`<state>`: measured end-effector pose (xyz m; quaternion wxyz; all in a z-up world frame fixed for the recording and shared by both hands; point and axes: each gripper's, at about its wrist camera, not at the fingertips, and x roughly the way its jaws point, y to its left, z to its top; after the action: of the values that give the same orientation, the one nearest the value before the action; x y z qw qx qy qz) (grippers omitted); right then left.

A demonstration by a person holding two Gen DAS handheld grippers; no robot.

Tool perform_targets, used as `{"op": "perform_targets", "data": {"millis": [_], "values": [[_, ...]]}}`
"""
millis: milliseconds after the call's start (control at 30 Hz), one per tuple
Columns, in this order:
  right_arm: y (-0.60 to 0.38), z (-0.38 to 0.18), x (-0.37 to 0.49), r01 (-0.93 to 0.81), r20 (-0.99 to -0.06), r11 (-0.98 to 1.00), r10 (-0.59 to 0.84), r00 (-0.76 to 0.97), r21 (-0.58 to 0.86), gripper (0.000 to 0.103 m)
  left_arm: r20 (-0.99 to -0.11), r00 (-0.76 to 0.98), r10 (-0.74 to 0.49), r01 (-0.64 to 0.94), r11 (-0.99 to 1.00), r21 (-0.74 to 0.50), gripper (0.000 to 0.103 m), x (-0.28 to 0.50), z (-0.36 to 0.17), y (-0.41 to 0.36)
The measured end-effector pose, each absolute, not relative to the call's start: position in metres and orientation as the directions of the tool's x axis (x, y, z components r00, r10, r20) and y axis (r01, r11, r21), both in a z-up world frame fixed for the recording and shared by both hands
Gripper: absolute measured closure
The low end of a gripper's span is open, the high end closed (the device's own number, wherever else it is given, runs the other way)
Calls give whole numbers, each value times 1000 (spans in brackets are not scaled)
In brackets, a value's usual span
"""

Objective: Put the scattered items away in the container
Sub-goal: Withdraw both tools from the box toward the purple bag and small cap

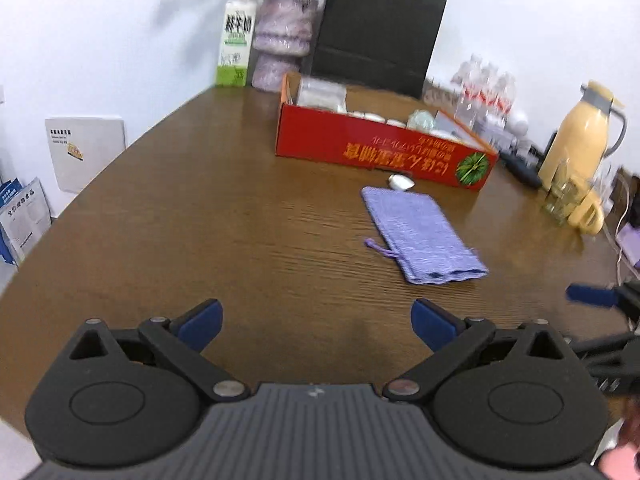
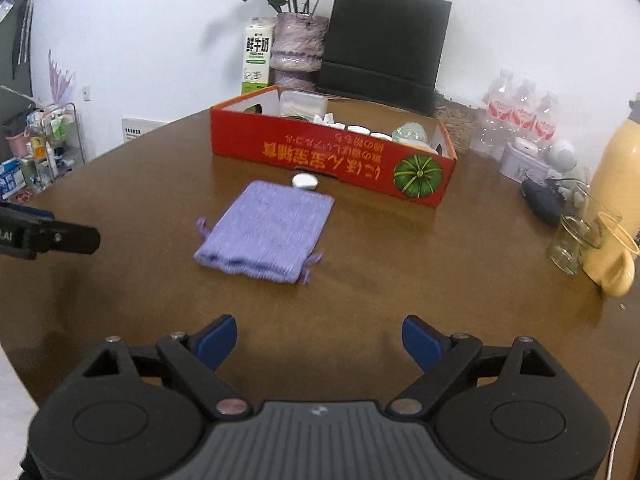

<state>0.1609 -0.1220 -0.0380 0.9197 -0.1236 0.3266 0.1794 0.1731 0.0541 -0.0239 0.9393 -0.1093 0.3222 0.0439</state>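
Brown wood-grain table [image 2: 400, 264], round-edged, bearing all items listed.

Red cardboard box [image 2: 320, 160]: open-topped, printed with yellow characters and a green pumpkin; stands toward the far side of the table. Contents: small white containers, a clear wrapped packet and a pale round object, details indistinct.

Lilac drawstring pouch [image 2: 266, 236]: lies flat on the table in front of the box, well apart from both grippers, cords trailing at its open end.

Small white oval object [image 2: 305, 181]: on the table between pouch and box, just beside the pouch's far edge.

Left gripper [image 1: 316, 322]: blue-padded jaws spread wide, nothing between them, above bare table short of the pouch.

Right gripper [image 2: 319, 340]: jaws likewise wide apart and empty, pouch ahead of it.

Behind the box: milk carton [image 2: 258, 60], mottled purple vase [image 2: 298, 50] with flowers, black paper bag [image 2: 386, 44].

Right side: water bottles [image 2: 520, 112], cream-yellow jug [image 2: 616, 184], clear glasses [image 2: 576, 244].
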Motion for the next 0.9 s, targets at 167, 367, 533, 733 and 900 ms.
{"op": "perform_targets", "data": {"millis": [167,367,533,733,900], "values": [[-120,-43,138,-349,-603,932,223,766,-98,13,-553,832,41,-85,995,-54,0,161,-25,24],[-129,-48,140,-286,-579,953,178,796,-100,13,-552,833,30,-48,999,-18,0,165,-29,9],[-142,-42,155,-269,-570,962,195,798,-48,14,-567,824,7,-41,998,-47,0,174,-34,4],[-149,-29,188,-259,-540,966,205,817,-25,17,-558,828,50,-53,999,10,0,213,-33,-19],[-155,-18,219,-250,-519,968,205,829,-16,17,-565,824,40,-52,999,-4,1,257,-35,-33]]}}
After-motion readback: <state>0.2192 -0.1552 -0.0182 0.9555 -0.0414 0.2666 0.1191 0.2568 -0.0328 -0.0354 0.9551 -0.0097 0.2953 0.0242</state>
